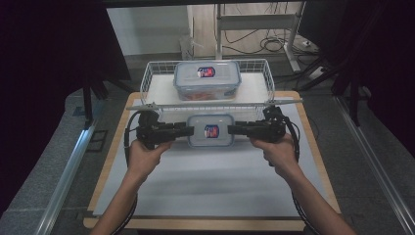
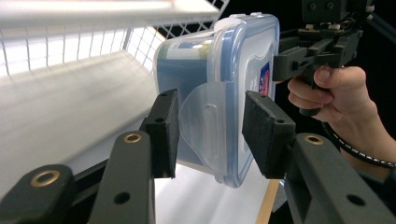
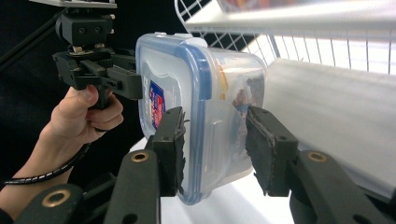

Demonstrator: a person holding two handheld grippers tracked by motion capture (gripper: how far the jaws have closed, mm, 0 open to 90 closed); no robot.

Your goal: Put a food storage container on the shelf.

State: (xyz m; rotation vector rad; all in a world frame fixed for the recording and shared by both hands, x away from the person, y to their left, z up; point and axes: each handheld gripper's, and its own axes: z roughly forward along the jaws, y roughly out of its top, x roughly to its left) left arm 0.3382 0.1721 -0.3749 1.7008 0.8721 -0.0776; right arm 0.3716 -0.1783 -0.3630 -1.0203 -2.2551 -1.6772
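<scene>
**A:** How are the hands set?

**B:** Both forearms come in from the near edge of the table (image 1: 205, 196) and angle slightly inward. The left gripper (image 1: 188, 131) points toward the right, the right gripper (image 1: 230, 130) toward the left, so the two face each other across a lidded plastic box (image 1: 211, 130).

**A:** And the claws?

**B:** Each is clamped on one short end of the box. In the left gripper view the pads (image 2: 163, 128) press the box (image 2: 224, 93) over its clear side latch, one on the lid face and one on the base. The right gripper view shows the same hold at the other end, pads (image 3: 170, 144) either side of the blue lid rim of the box (image 3: 196, 107). The box is up off the table, level between the two hands.

**A:** What edges are close?

**B:** A white wire basket (image 1: 147, 81) stands just beyond the box. Its front rim crosses right behind the grippers, and a second lidded box (image 1: 207, 78) sits inside it, toward the back.

**A:** Room to move?

**B:** The pale mat (image 1: 205, 176) on the near side is open. To the left and right, the table edges lie well apart from the hands.
</scene>
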